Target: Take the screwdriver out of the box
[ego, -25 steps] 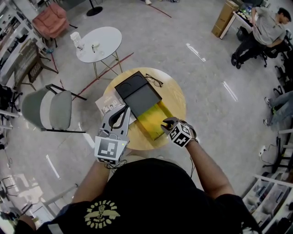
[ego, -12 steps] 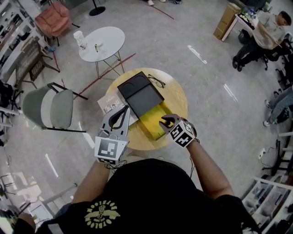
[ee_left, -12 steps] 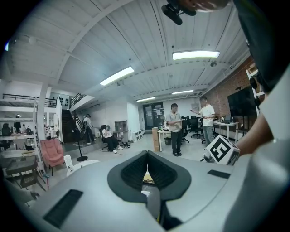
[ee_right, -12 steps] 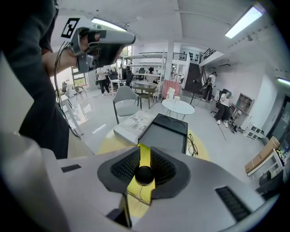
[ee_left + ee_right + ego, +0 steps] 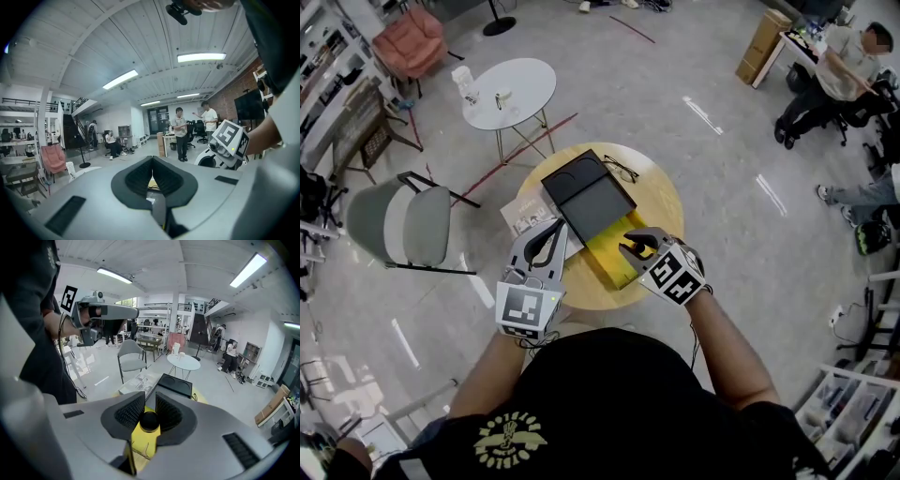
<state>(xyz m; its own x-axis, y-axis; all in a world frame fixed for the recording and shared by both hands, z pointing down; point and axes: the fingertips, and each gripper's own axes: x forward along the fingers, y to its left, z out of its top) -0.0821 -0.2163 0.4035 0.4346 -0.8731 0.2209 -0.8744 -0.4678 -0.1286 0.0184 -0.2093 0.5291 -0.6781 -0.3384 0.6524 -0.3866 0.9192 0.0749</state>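
Right gripper view showed my right gripper (image 5: 150,401) with its jaws drawn partway in and clamped on the screwdriver (image 5: 145,430): the pads pressed on either side of the black round cap, and the yellow handle hung below them toward the camera. I judged the grip was taken at the cap end so that the tool could come up lengthwise out of its seat. Below the jaws lay the box (image 5: 174,385), its black lid folded back and its yellow tray exposed. In the head view the right gripper (image 5: 639,248) hung over the near part of that yellow tray (image 5: 614,248), pointing down at a slant. The screwdriver appeared clear of the tray, though I could not confirm the gap from that angle. My left gripper (image 5: 546,242) was held level at the table's left edge, just beside the box. Its own view showed its jaws (image 5: 152,161) closed on each other with nothing between them, so I judged it was parked out of the way. On the round wooden table (image 5: 661,192) a booklet (image 5: 525,216) lay partly under the box and a pair of eyeglasses (image 5: 620,170) lay behind the lid. Neither obstructed a lift. A grey chair (image 5: 403,223) and a white side table (image 5: 508,89) stood well apart.
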